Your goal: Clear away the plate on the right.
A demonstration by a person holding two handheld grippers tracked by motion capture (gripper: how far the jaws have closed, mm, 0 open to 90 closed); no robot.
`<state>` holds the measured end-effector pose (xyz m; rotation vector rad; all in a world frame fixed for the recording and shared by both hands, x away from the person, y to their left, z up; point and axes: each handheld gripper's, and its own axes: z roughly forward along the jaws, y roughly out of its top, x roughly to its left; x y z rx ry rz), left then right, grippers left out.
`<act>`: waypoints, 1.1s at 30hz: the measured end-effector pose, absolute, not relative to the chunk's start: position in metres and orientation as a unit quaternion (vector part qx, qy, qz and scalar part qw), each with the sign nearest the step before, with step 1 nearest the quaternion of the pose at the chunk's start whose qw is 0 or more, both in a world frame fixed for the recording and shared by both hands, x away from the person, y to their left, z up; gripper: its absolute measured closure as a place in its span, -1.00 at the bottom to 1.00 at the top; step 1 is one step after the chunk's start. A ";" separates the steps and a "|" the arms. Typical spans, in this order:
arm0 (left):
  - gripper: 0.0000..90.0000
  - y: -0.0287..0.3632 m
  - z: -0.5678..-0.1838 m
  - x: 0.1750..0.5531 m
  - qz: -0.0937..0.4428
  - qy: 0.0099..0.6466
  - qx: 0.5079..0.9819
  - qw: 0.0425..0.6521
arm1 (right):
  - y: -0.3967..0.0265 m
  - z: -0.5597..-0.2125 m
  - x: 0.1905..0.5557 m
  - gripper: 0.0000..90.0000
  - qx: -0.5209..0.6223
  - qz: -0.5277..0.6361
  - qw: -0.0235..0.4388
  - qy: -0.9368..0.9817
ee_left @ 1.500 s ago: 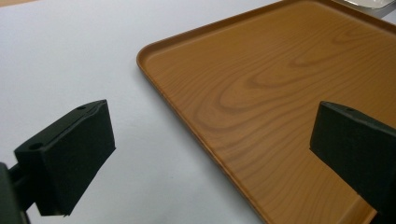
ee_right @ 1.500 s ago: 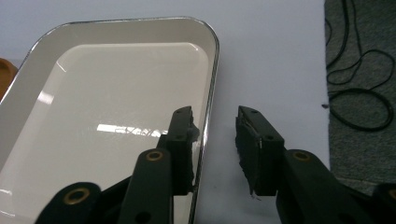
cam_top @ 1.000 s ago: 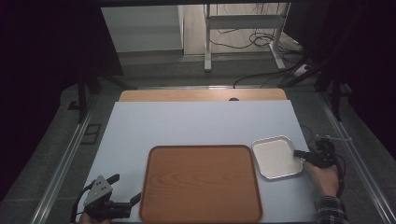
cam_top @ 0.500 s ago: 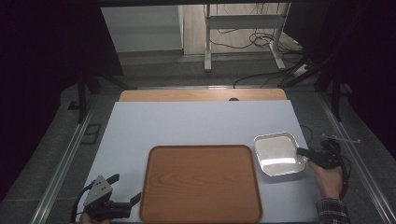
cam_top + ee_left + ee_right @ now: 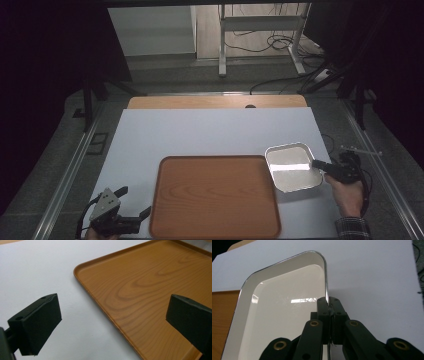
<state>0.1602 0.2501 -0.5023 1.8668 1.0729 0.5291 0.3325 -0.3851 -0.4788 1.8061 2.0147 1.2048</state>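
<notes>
I see the wooden tray (image 5: pixel 215 200) on the table (image 5: pixel 200 135), near edge, centre. Metal pan (image 5: pixel 292 167) just right of it, its left edge over the tray's right rim. Right gripper (image 5: pixel 316 163) at the pan's right rim; left gripper (image 5: pixel 132 204) left of the tray.

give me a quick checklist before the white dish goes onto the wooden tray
1. Right tool clamped on the rim of the white dish: ok.
2. Dish empty, nothing to spill: ok.
3. Wooden tray bare where the dish would land: ok.
4. Left tool open and off the tray: ok.
5. Dish clear of the tray's raised edge: cannot tell; they overlap from above.
6. Grip firm enough on one thin rim: cannot tell.
</notes>
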 end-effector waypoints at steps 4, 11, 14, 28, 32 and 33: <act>-1.00 0.250 -0.502 0.160 0.214 0.433 0.753 0.446 | -0.377 -0.478 0.329 0.96 0.604 0.402 0.086 0.683; -1.00 0.250 -0.502 0.160 0.214 0.433 0.754 0.446 | -0.361 -0.477 0.325 0.96 0.598 0.408 0.072 0.686; -1.00 0.250 -0.502 0.160 0.214 0.433 0.753 0.447 | -0.353 -0.477 0.323 0.96 0.594 0.409 0.067 0.690; -1.00 0.250 -0.502 0.160 0.213 0.433 0.753 0.447 | -0.310 -0.479 0.318 0.96 0.573 0.413 0.041 0.707; -1.00 0.250 -0.502 0.160 0.213 0.433 0.753 0.447 | -0.295 -0.481 0.317 0.96 0.567 0.412 0.037 0.712; -1.00 0.250 -0.502 0.160 0.213 0.433 0.753 0.447 | -0.292 -0.481 0.317 0.96 0.564 0.413 0.033 0.714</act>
